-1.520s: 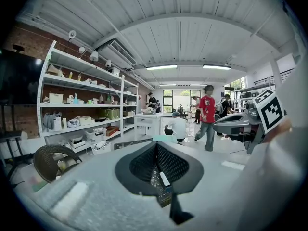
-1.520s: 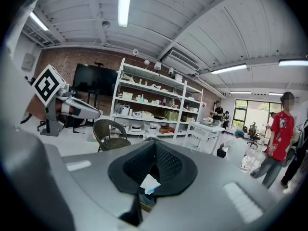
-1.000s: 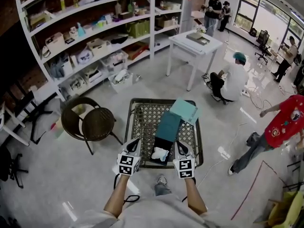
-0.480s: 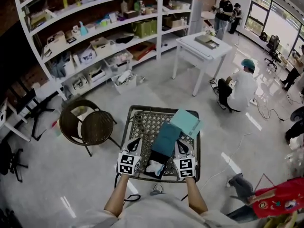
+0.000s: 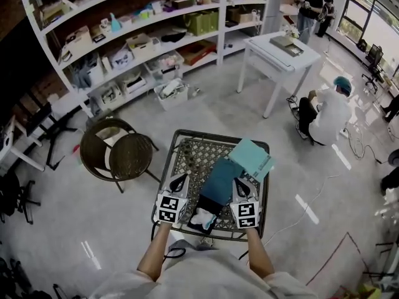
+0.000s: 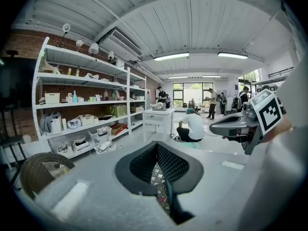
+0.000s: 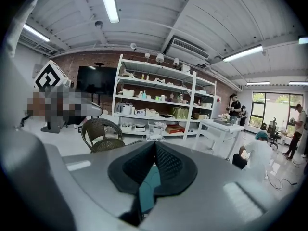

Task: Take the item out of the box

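Progress: lifting not begun. The white crumpled item (image 5: pixel 204 218) lies in the near end of the long dark-teal cardboard box (image 5: pixel 222 178) on the black metal lattice table (image 5: pixel 187 161), with the light-teal lid (image 5: pixel 252 157) off at the far end.
Claws: my left gripper (image 5: pixel 179 179) and right gripper (image 5: pixel 239 183) flank the box, both closed on nothing.
Box axis: runs away from me, leaning right.
Item heading: too bunched to tell.

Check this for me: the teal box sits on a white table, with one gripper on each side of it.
One detail is wrong. The head view shows the teal box sitting on a dark lattice table, not a white one. The rest holds: the left gripper and the right gripper are on either side of it.
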`<control>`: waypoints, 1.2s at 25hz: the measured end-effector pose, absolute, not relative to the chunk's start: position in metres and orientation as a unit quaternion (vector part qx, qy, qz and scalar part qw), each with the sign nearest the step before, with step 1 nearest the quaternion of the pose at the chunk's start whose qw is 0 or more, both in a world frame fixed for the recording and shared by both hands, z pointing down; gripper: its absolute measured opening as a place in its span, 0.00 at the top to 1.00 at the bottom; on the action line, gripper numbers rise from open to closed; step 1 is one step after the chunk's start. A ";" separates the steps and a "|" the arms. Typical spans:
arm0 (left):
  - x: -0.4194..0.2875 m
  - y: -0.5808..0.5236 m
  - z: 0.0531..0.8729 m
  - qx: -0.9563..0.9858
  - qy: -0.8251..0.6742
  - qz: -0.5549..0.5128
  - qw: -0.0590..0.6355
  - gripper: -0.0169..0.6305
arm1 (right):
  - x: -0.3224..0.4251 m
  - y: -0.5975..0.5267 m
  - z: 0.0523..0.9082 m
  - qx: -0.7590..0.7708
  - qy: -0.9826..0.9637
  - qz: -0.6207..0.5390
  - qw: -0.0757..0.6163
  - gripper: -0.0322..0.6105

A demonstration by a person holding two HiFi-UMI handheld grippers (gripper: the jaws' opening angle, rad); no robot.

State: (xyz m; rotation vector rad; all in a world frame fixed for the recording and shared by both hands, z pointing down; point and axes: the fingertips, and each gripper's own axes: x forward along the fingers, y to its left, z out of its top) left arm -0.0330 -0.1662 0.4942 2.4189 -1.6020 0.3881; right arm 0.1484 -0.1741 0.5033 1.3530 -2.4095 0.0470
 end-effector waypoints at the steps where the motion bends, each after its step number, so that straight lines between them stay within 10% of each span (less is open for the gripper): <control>1: -0.034 -0.167 0.496 0.821 -0.544 0.134 0.108 0.97 | 0.147 -0.175 0.507 0.479 -0.857 0.019 0.190 0.95; 30: -0.061 -0.146 0.596 0.843 -0.471 0.180 0.189 0.97 | 0.109 -0.129 0.604 0.484 -0.827 0.093 0.271 0.95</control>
